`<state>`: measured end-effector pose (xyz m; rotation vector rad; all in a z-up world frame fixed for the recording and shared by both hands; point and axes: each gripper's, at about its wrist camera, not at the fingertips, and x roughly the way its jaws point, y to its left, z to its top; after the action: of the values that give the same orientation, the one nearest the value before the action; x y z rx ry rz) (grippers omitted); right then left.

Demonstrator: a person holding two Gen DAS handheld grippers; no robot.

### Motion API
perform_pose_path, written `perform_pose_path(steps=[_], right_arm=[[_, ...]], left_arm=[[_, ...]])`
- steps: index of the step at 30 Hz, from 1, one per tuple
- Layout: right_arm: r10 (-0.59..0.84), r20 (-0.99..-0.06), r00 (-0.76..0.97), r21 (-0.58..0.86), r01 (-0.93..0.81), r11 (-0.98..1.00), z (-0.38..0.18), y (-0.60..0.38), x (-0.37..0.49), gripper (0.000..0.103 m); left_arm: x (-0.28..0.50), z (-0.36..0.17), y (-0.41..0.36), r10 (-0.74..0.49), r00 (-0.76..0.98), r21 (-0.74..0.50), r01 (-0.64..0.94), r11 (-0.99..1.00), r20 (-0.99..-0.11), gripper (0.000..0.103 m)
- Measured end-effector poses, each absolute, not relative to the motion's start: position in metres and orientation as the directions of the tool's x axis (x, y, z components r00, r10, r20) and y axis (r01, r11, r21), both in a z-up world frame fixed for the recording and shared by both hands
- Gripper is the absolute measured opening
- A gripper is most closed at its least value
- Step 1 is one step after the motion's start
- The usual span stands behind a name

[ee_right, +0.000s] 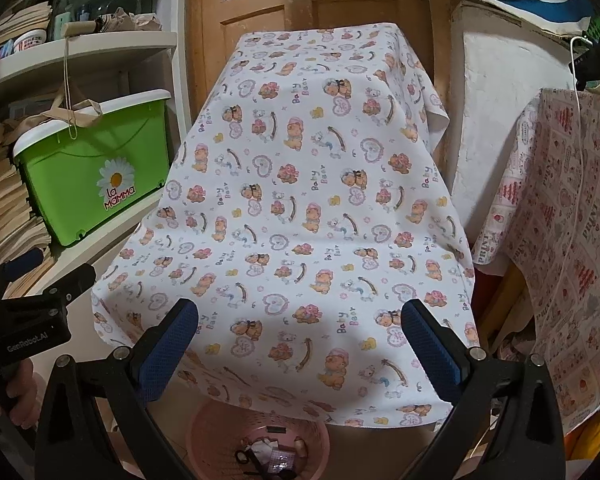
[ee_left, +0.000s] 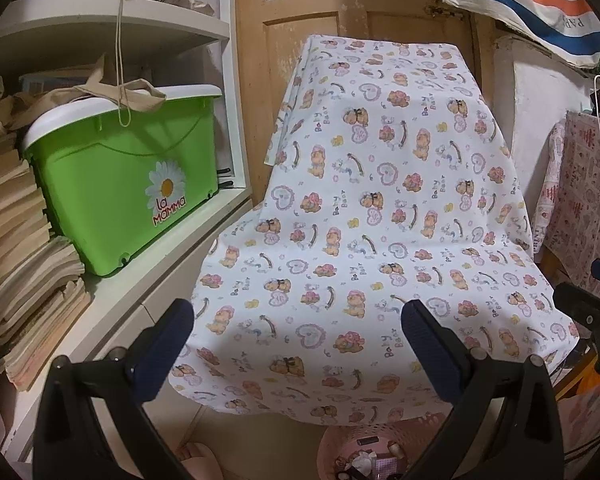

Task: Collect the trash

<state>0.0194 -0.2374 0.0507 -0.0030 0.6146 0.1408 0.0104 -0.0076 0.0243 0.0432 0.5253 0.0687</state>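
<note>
A pink perforated waste basket [ee_right: 220, 436] stands on the floor below the table's near edge, holding crumpled paper and small scraps [ee_right: 266, 456]; it also shows in the left wrist view [ee_left: 340, 450]. The table is covered by a white bear-print cloth [ee_left: 360, 200] [ee_right: 300, 200], with no trash visible on it. My left gripper [ee_left: 298, 350] is open and empty above the cloth's near edge. My right gripper [ee_right: 300, 350] is open and empty, also above the near edge. The left gripper's body shows at the left of the right wrist view [ee_right: 28, 320].
A white shelf unit [ee_left: 148, 280] stands at left with a green "La Mamma" bin [ee_left: 120, 176] and stacks of paper [ee_left: 16, 248]. A wooden door [ee_left: 360, 8] is behind the table. A second table with a pink print cloth [ee_right: 572, 240] stands at right.
</note>
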Motion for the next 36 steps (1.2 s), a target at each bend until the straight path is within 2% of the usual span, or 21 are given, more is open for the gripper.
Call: perform_pose_path(steps=[11,36], right_arm=[[0.118,-0.590,0.799,0.033,-0.122,0.992,0.045,-0.241,0.025,0.102],[0.123,-0.625,0.771,0.016,-0.145,0.989,0.032,-0.235,0.041,0.102]], left_arm=[[0.012,0.024,-0.004,0.118,0.859,0.075,-0.093,0.993,-0.498,0.103],[0.013,0.021,-0.005,0.119,0.851,0.094,-0.083,0.992,-0.512,0.103]])
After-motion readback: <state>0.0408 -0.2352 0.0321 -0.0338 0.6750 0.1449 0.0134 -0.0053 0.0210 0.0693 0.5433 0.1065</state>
